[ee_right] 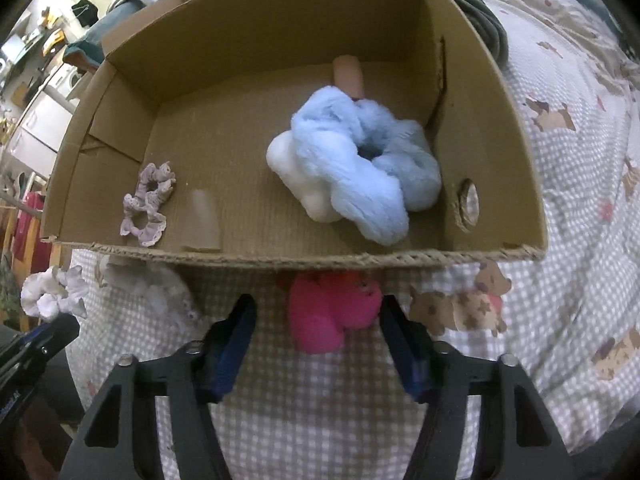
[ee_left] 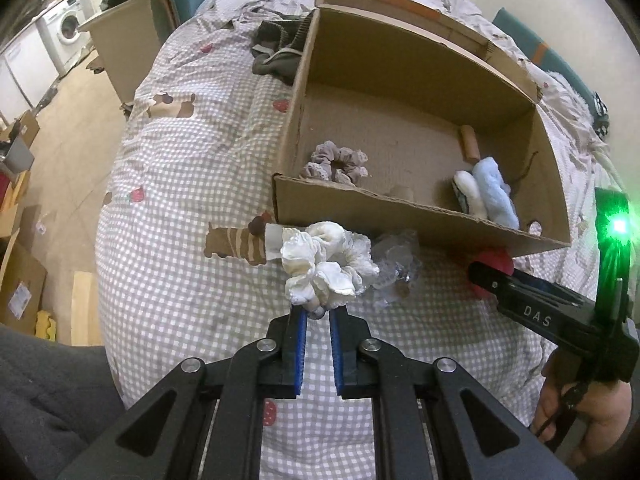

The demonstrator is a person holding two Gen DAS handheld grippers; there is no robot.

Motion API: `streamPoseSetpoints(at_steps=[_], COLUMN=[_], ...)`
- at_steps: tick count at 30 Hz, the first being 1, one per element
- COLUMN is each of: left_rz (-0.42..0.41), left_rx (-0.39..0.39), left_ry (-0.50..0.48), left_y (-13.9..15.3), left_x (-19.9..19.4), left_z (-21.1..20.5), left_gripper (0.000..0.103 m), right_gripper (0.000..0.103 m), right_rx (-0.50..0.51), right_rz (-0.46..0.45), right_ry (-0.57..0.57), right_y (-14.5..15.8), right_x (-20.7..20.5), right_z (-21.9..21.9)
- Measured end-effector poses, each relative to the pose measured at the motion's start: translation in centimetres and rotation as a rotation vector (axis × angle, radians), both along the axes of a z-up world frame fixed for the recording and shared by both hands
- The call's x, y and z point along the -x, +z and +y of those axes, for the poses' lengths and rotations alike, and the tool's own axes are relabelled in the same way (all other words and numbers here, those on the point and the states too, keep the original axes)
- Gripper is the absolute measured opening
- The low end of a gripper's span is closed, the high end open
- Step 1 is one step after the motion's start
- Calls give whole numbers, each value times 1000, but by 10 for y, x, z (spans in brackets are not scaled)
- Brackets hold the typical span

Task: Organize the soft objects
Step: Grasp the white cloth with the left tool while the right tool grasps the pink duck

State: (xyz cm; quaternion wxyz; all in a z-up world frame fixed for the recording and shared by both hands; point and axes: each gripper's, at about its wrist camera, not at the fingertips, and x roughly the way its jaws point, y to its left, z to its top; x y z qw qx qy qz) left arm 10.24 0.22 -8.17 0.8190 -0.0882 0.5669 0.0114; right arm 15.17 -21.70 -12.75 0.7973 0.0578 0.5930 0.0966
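The white lace scrunchie (ee_left: 326,266) hangs pinched at the tips of the left gripper (ee_left: 318,314), fingers nearly pressed together on a fold of it, just in front of the near wall of the cardboard box (ee_left: 400,216) and above the checked bedspread (ee_left: 180,208).

The pink scrunchie (ee_right: 334,312) lies on the bedspread right against that near wall, w/ the right gripper (ee_right: 316,320) straddling it: fingers spread wide either side. The right finger (ee_right: 394,320) looks about touching the pink fluff, the left one stands clear, so no squeeze on it.

What each view gets: the left wrist view shows the pinch clearly, plus a clear crinkly scrunchie (ee_left: 394,264) on the bed just beside the white one, and the right gripper from the side w/ only a red-pink sliver behind it and a green light. It also catches a dark garment (ee_left: 276,56) behind the box and a washing machine (ee_left: 66,26) far off. The right wrist view looks straight into the box: a fluffy blue scrunchie (ee_right: 360,168) piled on a white fluffy one (ee_right: 296,168) at the right side, a small lilac scrunchie (ee_right: 146,206) in the near left corner, a tan cylinder (ee_right: 350,74) toward the back. The white lace one shows at its far left edge, blurry.
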Motion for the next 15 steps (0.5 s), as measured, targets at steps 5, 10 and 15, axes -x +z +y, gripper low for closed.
streamPoseSetpoints(at_steps=[5,10,15], left_rz=[-2,-15,-19], left_rx=[15,1,-3], left_ry=[9,11,28], left_y=[1,5,6], left_x=[1,5,6], left_z=[2,5,9], left_gripper=[10,10,10], right_gripper=[48,48,48], right_rx=[-12,-54,-112], right_rz=[-3,-3,9], right_ry=[3,9,16], right_y=[0,8,24], right_x=[1,10,34], right_z=[-1,-5,-15])
